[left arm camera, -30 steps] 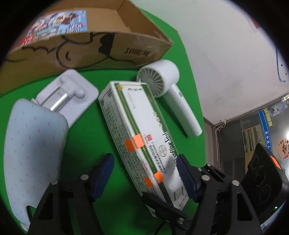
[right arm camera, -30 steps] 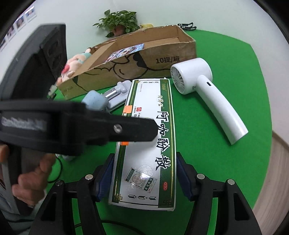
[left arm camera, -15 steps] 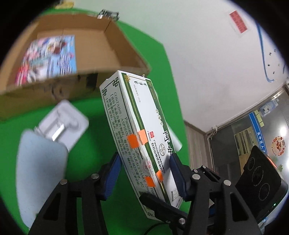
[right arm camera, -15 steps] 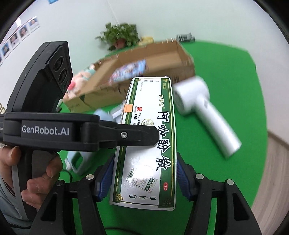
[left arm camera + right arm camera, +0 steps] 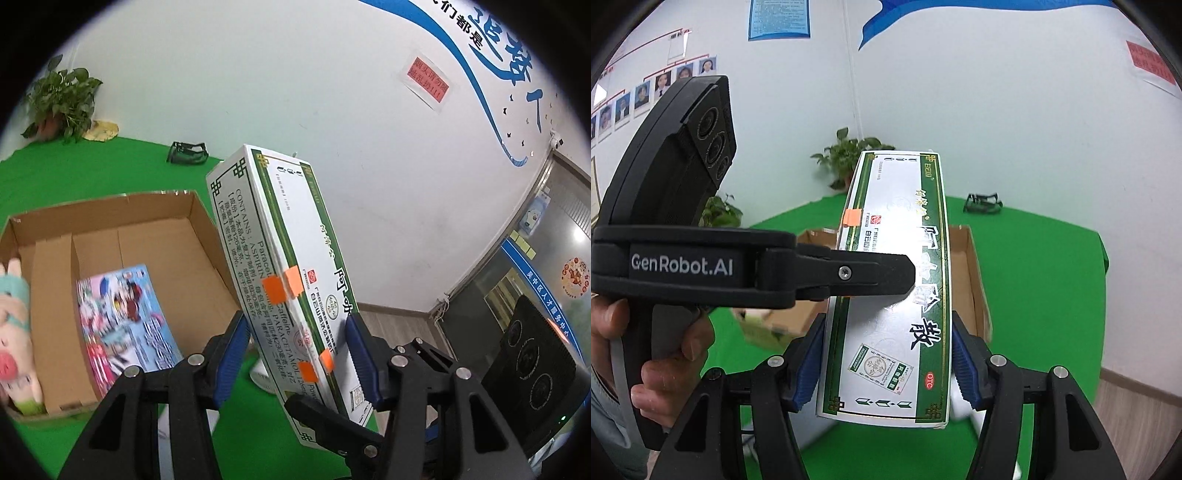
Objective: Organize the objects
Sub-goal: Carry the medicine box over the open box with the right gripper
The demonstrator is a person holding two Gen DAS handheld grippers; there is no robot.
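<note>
A long white and green medicine box [image 5: 280, 266] is held in the air by both grippers, tilted up over the green table. My left gripper [image 5: 297, 354] is shut on its near end, blue pads on both long sides. My right gripper [image 5: 886, 363] is shut on the same box [image 5: 897, 266], pads on its two edges; the left gripper's finger lies across the box in that view. An open cardboard box [image 5: 122, 236] sits below and to the left; its far right corner shows behind the medicine box in the right wrist view [image 5: 973, 266].
Inside the cardboard box lie a colourful booklet [image 5: 122, 314] and a plush toy [image 5: 13, 317] at its left end. Black glasses [image 5: 186, 152] and a potted plant [image 5: 62, 103] stand at the table's far edge by the wall.
Both grippers have lifted the medicine box off the table and tipped it upward. The cardboard box's inside has come into view; the hair dryer and pad below have dropped out of sight.
</note>
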